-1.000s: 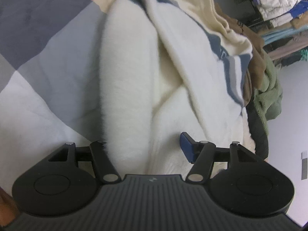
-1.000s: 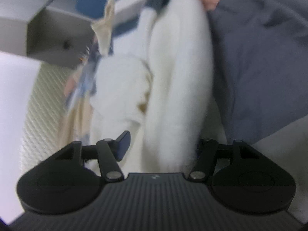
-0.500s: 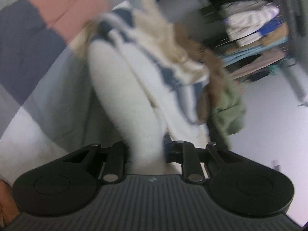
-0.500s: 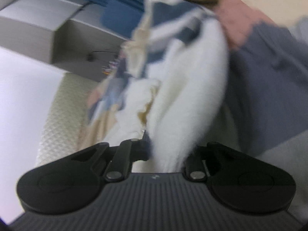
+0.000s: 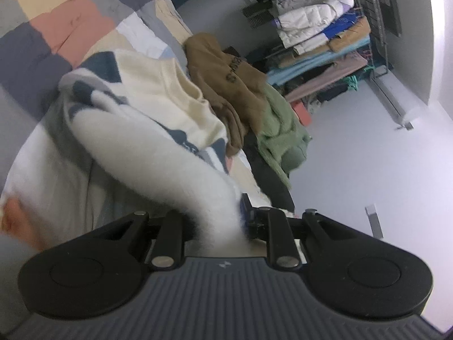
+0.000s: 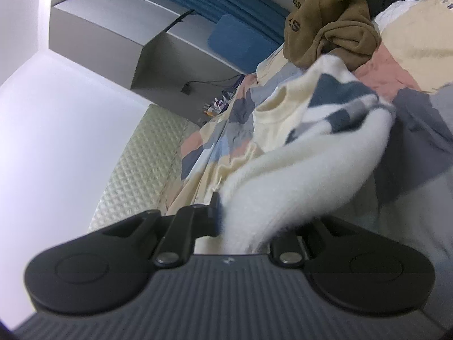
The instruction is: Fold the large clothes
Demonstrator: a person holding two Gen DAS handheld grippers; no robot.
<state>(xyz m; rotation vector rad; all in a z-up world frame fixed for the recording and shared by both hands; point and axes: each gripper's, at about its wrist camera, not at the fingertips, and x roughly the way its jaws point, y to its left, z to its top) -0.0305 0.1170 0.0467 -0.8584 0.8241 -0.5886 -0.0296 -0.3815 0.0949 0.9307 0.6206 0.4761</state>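
A patchwork bedspread (image 5: pixel 70 28) in pink, grey, cream and navy is covering the bed; the left gripper (image 5: pixel 218 223) and the right gripper (image 6: pixel 246 226) are each pinching a fluffy white edge of the sweater (image 5: pixel 147 130), which is stretching across the bed; a brown hoodie (image 5: pixel 226 76) is lying beyond; folded clothes are filling a far rack (image 5: pixel 320 45); a grey cabinet (image 6: pixel 113 28) is standing against the wall.
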